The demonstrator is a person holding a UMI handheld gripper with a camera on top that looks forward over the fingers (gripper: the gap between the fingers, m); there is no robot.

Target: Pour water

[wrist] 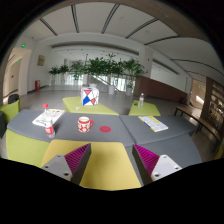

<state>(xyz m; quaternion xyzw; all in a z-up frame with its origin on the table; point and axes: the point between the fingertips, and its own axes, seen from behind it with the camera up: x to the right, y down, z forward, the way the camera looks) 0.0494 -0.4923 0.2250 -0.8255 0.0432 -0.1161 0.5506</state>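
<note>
— Across the wide hall, what filled the view?

— A long ceiling with light panels, then a row of green plants (pixel 100 70) along the far side. Below that sat a cluster of tables (pixel 150 145), grey and yellow-green tops pushed together.

— And on them?

— Beyond the fingers, a patterned carton or jug (pixel 88 97) stood on the middle table, red, white and blue. Left of it lay a white tray (pixel 47 117) with a small red-topped item I could not make out. Nearer, a red and white mug (pixel 85 124) stood upright with a red coaster (pixel 106 128) just beside it. Off to the right were a small bottle (pixel 141 100) and a flat white thing, maybe papers (pixel 153 123).

— Which mattered for pouring water?

— Probably the mug as the receiver, and the bottle or jug as the source; I judged that only from the task. Mug and coaster sat close together, which looked like a laid-out serving spot.

— What about the gripper (pixel 111 160)?

— Its fingers were spread wide apart and held nothing; the pink pads (pixel 147 158) faced bare tabletop. It hung well short of the mug, so nothing had been picked up yet.

— How did the mug look?

— Short, upright, red banded with white; whether it held anything I could not tell.
</note>
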